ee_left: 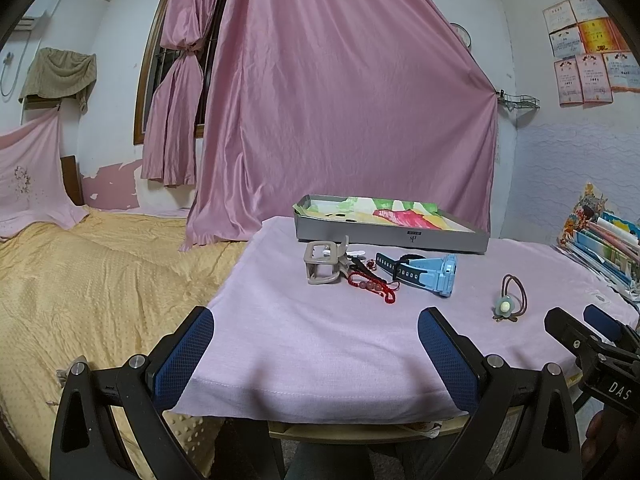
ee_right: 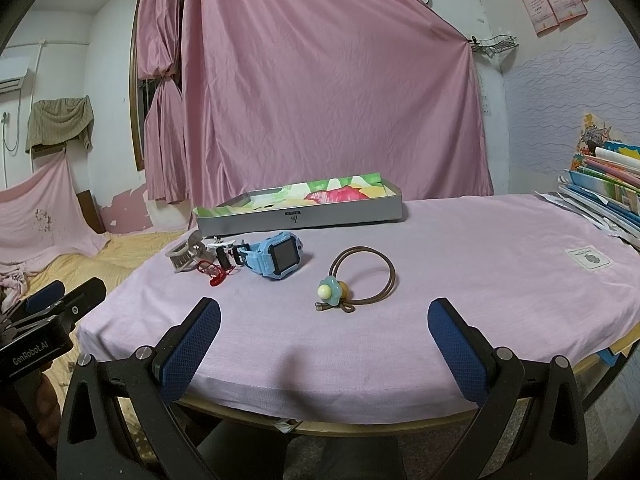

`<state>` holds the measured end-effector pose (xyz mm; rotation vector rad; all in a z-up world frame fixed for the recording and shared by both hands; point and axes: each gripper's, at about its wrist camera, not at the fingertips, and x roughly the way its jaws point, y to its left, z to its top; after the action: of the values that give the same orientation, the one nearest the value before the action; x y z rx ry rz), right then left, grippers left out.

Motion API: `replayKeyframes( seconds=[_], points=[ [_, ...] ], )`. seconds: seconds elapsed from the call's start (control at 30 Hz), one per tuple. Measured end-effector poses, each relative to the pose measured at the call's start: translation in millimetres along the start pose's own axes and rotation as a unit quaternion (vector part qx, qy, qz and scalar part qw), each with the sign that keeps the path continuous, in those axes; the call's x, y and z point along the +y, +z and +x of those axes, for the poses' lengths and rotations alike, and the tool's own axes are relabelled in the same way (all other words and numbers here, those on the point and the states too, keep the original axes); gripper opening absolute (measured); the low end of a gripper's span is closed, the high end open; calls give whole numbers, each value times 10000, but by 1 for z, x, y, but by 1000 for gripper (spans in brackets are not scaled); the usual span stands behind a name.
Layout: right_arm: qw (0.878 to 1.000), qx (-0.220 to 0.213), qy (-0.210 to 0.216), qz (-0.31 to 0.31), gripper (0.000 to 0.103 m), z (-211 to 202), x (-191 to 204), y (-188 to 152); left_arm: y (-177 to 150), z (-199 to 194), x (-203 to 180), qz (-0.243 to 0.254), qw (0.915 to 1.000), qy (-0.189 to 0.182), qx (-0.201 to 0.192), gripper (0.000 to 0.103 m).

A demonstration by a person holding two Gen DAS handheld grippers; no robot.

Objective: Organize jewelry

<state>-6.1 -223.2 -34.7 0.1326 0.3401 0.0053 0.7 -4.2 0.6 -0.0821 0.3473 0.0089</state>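
Observation:
On the pink tablecloth (ee_left: 328, 340) lie a beige hair claw (ee_left: 324, 266), a red beaded bracelet (ee_left: 370, 284), a blue watch (ee_left: 430, 274) and a brown hair tie with a green flower (ee_left: 508, 298). Behind them stands a grey tin tray (ee_left: 390, 236) with a colourful lining. My left gripper (ee_left: 316, 344) is open near the table's front edge, nothing between its fingers. In the right wrist view the hair tie (ee_right: 356, 280) lies just ahead of my open, empty right gripper (ee_right: 324, 336), with the watch (ee_right: 276, 256), the claw (ee_right: 186, 254), the bracelet (ee_right: 216, 272) and the tray (ee_right: 300, 216) further left and back.
A bed with a yellow blanket (ee_left: 100, 280) adjoins the table on the left. Pink curtains (ee_left: 340, 100) hang behind the table. Stacked books (ee_right: 604, 188) sit at the table's right end. A white label (ee_right: 588, 258) is sewn on the cloth.

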Motion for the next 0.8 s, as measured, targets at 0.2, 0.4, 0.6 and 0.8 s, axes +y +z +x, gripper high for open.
replayKeyframes(
  seconds=[0.2, 0.4, 0.6, 0.8],
  points=[
    [10000, 17, 1, 4, 102, 0, 0, 0, 0, 0, 0, 1, 10000, 1, 9, 103],
    [10000, 17, 0, 4, 102, 1, 1, -2, 0, 0, -4, 6, 10000, 5, 14, 103],
    [10000, 36, 4, 6, 102, 8, 5, -8, 0, 0, -4, 9, 10000, 3, 22, 103],
    [10000, 40, 3, 8, 102, 9, 5, -8, 0, 0, -4, 10, 10000, 4, 26, 103]
  ],
)
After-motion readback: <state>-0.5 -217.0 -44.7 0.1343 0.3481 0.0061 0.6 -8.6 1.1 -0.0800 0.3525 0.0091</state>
